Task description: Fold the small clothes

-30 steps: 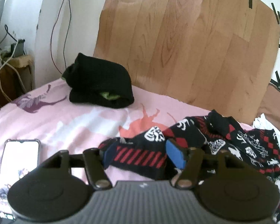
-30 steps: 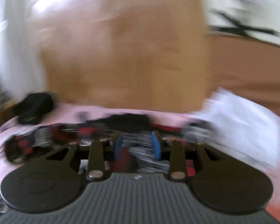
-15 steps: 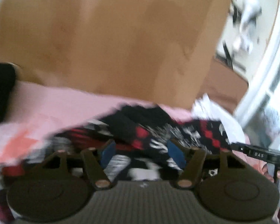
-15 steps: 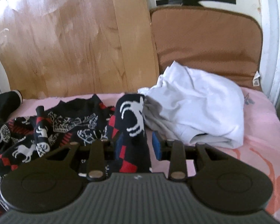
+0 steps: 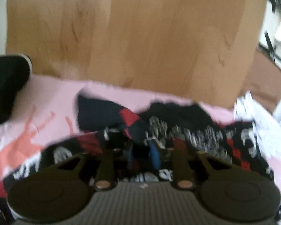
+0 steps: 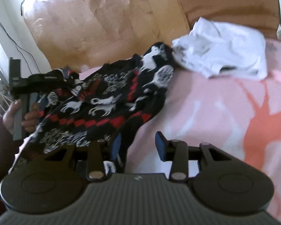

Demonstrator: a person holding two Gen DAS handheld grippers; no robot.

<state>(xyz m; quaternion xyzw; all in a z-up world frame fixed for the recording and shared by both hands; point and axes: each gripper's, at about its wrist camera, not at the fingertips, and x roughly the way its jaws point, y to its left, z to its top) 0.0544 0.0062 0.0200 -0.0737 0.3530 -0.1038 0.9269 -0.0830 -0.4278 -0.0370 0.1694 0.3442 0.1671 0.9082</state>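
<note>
A black sweater with red diamonds and white animal figures (image 6: pixel 110 101) lies spread on the pink bed sheet (image 6: pixel 206 112). In the blurred left wrist view the same sweater (image 5: pixel 178 127) fills the middle, and my left gripper (image 5: pixel 143 154) has its blue pads close together with a fold of it between them. The left gripper also shows in the right wrist view (image 6: pixel 46 80), holding the sweater's far edge. My right gripper (image 6: pixel 138 146) is open at the sweater's near edge, its left pad touching the cloth.
A crumpled white garment (image 6: pixel 223 54) lies at the back right, touching the sweater. A folded black garment (image 5: pixel 5 86) sits at the far left. A wooden board (image 5: pixel 131 33) and a brown cushion (image 6: pixel 234 5) stand behind the bed.
My left gripper has closed its pads on the sweater. My right gripper has let the sweater sleeve out from between its pads and swung, so the sweater now lies to its left.
</note>
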